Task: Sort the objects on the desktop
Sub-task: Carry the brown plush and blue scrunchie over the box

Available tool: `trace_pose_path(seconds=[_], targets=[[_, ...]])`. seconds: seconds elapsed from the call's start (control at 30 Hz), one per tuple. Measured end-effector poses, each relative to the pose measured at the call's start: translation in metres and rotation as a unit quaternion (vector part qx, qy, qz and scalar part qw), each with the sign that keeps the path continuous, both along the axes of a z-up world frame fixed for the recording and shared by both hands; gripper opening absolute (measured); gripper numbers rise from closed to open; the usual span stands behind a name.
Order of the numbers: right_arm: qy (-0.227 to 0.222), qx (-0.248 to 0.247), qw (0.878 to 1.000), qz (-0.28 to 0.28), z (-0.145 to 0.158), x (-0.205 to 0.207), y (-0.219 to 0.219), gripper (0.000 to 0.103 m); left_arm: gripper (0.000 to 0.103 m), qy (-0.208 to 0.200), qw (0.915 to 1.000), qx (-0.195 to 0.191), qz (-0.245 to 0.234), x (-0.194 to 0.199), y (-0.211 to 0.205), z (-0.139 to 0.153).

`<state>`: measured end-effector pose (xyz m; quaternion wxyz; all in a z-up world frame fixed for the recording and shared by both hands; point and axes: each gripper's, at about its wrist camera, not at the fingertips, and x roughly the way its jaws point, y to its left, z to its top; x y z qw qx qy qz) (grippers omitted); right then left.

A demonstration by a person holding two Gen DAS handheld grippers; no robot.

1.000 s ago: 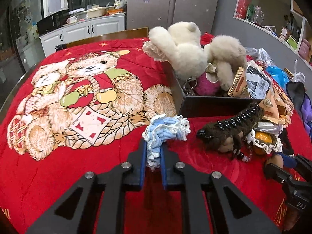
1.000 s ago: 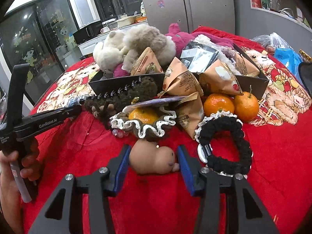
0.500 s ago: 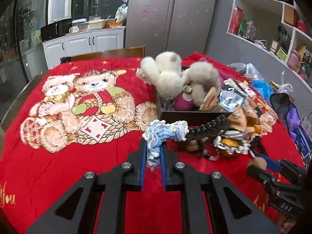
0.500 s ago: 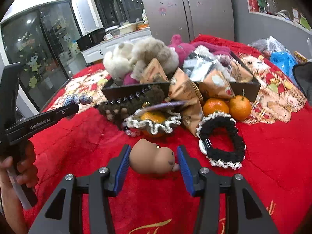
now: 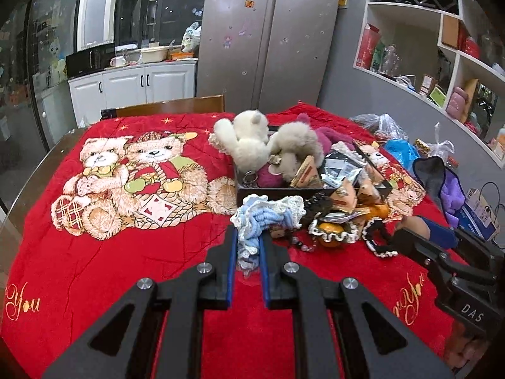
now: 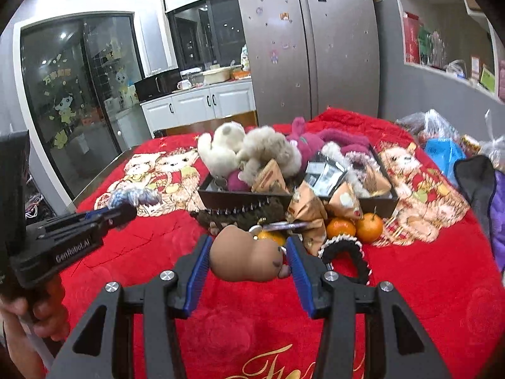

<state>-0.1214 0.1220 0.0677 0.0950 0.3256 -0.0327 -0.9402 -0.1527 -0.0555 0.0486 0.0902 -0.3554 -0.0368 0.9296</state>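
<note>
Left tool [image 5: 247, 254]: we pinch the soft, light blue-white scrunchie [image 5: 264, 218] at its hanging edge.
Right tool [image 6: 248, 257]: we clamp the squashy brown toy [image 6: 247, 258] mid-body, near the black tray [image 6: 240, 196].

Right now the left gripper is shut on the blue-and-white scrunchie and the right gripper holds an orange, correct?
Not quite. The right gripper holds a brown toy, not an orange, as the right wrist view shows. The left gripper is indeed shut on the blue-and-white scrunchie.
</note>
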Motion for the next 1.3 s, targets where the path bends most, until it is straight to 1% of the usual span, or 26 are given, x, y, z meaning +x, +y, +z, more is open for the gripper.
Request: trace_pose_path(seconds=[0.13, 0.3, 0.4, 0.53, 0.6, 0.73, 0.77, 0.8, 0.83, 0.9, 1.0, 1.1, 1.2, 1.3], targets=[[0.01, 0.004, 1.0, 0.006, 0.011, 0.007, -0.004, 0.049, 0.013, 0.007, 1.0, 0.003, -0.006, 0.006, 0.006, 0.008], [0.016, 0.01, 1.0, 0.009, 0.018, 0.011, -0.008, 0.049, 0.013, 0.017, 0.9998, 0.003, -0.013, 0.012, 0.013, 0.019], [0.021, 0.02, 1.0, -0.004, 0.022, 0.014, -0.008, 0.049, 0.013, 0.022, 0.9997, -0.002, -0.013, 0.013, 0.017, 0.024], [0.017, 0.007, 1.0, -0.007, 0.025, 0.013, -0.002, 0.049, 0.013, 0.028, 0.9994, -0.005, -0.019, 0.011, 0.022, 0.028], [0.02, 0.007, 1.0, -0.012, 0.027, 0.013, 0.001, 0.046, 0.013, 0.027, 0.9995, -0.005, -0.017, 0.007, 0.024, 0.029], [0.028, 0.001, 0.999, -0.014, 0.036, 0.012, 0.007, 0.045, 0.013, 0.029, 0.9994, -0.008, -0.019, 0.0, 0.028, 0.029], [0.031, 0.007, 0.999, -0.014, 0.037, 0.011, 0.007, 0.044, 0.013, 0.027, 0.9994, -0.009, -0.02, -0.003, 0.029, 0.028], [0.032, 0.011, 0.999, -0.015, 0.037, 0.009, 0.007, 0.039, 0.013, 0.023, 0.9995, -0.005, -0.021, -0.005, 0.03, 0.026], [0.027, 0.012, 0.999, -0.016, 0.036, 0.006, 0.008, 0.033, 0.013, 0.021, 0.9995, -0.004, -0.022, -0.006, 0.031, 0.026], [0.012, 0.004, 1.0, -0.013, 0.03, -0.001, 0.012, 0.028, 0.013, 0.017, 0.9995, -0.005, -0.025, -0.008, 0.033, 0.022], [-0.004, -0.009, 1.0, -0.016, 0.02, -0.006, 0.019, 0.028, 0.013, 0.015, 0.9994, -0.009, -0.031, -0.008, 0.037, 0.017], [-0.015, -0.014, 1.0, -0.018, 0.007, -0.008, 0.027, 0.028, 0.013, 0.008, 0.9994, -0.006, -0.033, -0.01, 0.036, 0.01], [-0.031, -0.009, 0.999, -0.023, -0.007, -0.01, 0.034, 0.028, 0.013, -0.003, 0.9994, -0.004, -0.033, -0.013, 0.034, 0.001], [-0.054, -0.014, 0.998, -0.021, -0.023, -0.015, 0.041, 0.028, 0.013, -0.012, 0.9994, -0.002, -0.032, -0.017, 0.034, -0.007]])
